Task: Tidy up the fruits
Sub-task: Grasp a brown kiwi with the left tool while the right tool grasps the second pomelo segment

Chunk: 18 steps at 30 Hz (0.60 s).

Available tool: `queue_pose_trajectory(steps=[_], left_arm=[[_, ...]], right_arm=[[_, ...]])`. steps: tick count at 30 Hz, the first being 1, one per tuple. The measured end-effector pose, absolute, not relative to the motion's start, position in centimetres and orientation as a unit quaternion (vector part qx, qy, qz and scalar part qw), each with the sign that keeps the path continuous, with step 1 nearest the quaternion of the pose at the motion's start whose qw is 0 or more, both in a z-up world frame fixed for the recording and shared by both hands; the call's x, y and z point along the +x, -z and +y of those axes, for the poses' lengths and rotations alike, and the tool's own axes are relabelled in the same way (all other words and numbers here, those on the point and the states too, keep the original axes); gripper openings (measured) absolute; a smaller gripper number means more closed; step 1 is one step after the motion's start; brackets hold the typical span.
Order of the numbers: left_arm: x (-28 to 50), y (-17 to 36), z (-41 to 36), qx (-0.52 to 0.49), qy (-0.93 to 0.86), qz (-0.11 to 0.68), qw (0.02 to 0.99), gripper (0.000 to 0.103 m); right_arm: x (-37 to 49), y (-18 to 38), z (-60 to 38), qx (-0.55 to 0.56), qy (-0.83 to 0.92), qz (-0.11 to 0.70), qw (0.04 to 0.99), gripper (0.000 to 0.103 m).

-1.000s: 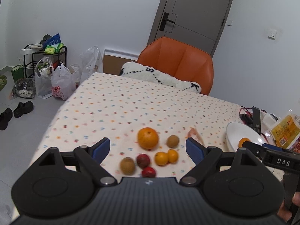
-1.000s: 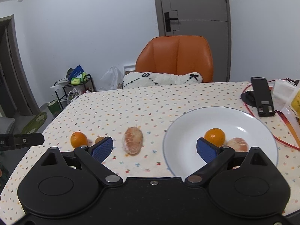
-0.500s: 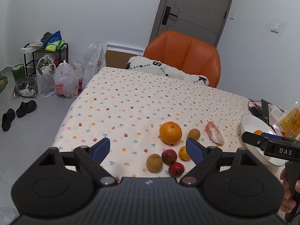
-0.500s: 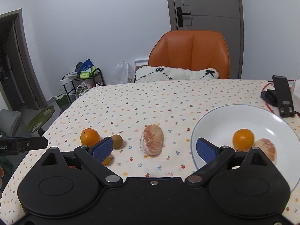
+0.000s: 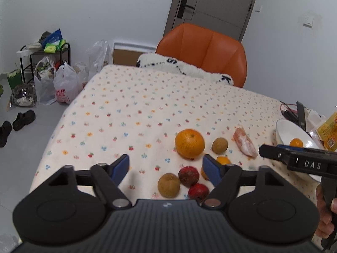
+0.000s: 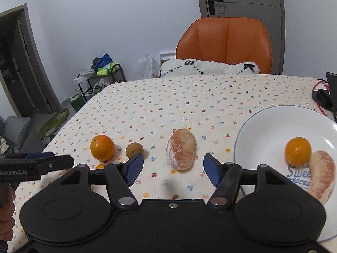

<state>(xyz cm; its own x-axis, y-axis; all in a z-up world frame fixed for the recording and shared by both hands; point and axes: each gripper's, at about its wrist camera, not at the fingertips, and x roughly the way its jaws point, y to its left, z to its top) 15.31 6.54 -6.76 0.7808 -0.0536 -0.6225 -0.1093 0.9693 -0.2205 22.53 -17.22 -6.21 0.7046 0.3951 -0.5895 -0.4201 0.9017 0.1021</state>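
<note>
Now, from my left wrist, my left tongs [image 5: 166, 167] stand apart and empty above the table [image 5: 130, 113]; the big orange [image 5: 189, 143], two brown fruits and two red ones cluster toward its near edge, by the right blue pad.

From my right wrist, my right tongs [image 6: 173, 166] gape empty too, the peeled pomelo segment [image 6: 181, 152] lying between the pads. Near the right edge, the white plate [image 6: 271, 124] holds a small orange [image 6: 297, 151] touching another segment.

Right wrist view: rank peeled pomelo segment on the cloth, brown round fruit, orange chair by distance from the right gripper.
1. Peeled pomelo segment: on the cloth, just ahead of the open right gripper.
2. Brown round fruit: ahead-left, by the left fingertip.
3. Orange chair: beyond the table's far edge.
</note>
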Motion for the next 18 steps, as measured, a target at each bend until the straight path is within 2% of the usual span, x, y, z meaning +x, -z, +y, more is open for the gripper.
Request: queue_pose_trajectory(steps=[10, 13, 15, 18], left_arm=[[14.9, 8.4, 7.4, -0.139, -0.021, 0.345, 0.928, 0.051], [14.9, 8.4, 7.3, -0.146, -0.009, 0.344, 0.927, 0.04], [15.1, 8.4, 7.1, -0.149, -0.001, 0.348, 0.925, 0.023], [15.0, 8.4, 6.9, -0.142, -0.002, 0.349, 0.926, 0.023]], right_arm=[[23.6, 7.4, -16.2, -0.027, -0.224, 0.327, 0.918, 0.061], [23.9, 7.6, -16.1, -0.028, -0.219, 0.326, 0.919, 0.061], [24.1, 7.6, -16.1, -0.028, -0.218, 0.325, 0.92, 0.061], [24.6, 7.7, -15.8, -0.036, -0.213, 0.323, 0.921, 0.061]])
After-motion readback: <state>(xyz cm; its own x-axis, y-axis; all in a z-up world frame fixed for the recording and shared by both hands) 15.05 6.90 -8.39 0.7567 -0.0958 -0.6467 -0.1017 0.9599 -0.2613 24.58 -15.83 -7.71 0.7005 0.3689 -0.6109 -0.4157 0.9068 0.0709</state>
